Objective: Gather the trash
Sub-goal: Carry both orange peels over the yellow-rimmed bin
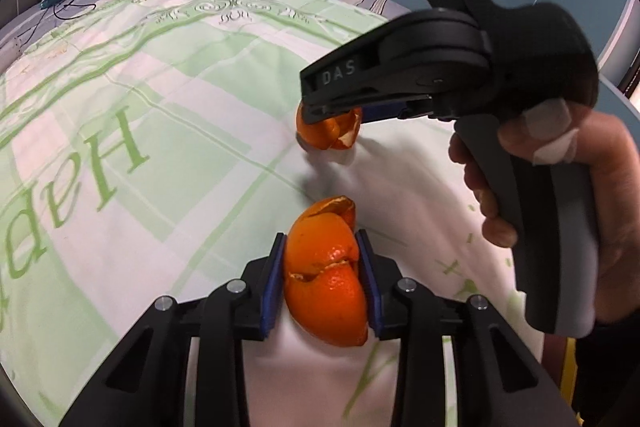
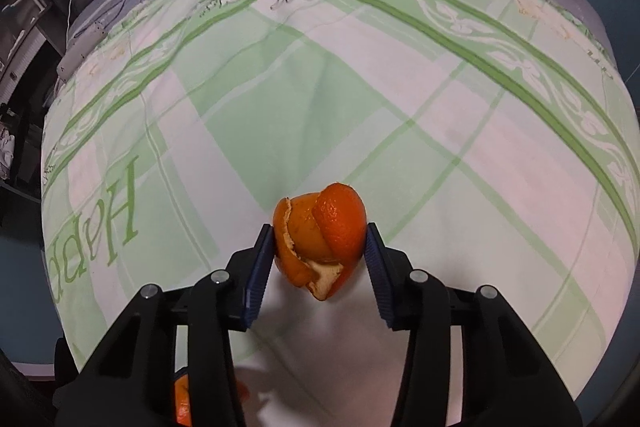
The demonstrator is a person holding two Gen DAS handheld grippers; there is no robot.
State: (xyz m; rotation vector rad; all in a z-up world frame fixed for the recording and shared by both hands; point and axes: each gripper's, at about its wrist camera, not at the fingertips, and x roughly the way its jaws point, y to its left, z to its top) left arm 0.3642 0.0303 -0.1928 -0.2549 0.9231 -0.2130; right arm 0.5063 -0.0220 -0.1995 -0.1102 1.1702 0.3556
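Both peels were gripped on the bed (image 2: 360, 99). The left gripper (image 1: 322, 279) had its jaws shut on one peel (image 1: 324, 279); the right gripper (image 2: 320, 259) clamped the other peel (image 2: 320, 243). Neither was binned yet; no bin showed.

Between the blue pads of my left tool (image 1: 322, 281), low in the frame's centre, sits one curled orange peel (image 1: 325, 275), glossy side out, split across its middle. My right tool (image 2: 320, 259) pinches a second orange peel (image 2: 320, 247), folded over itself, pale pith showing along its lower edge.
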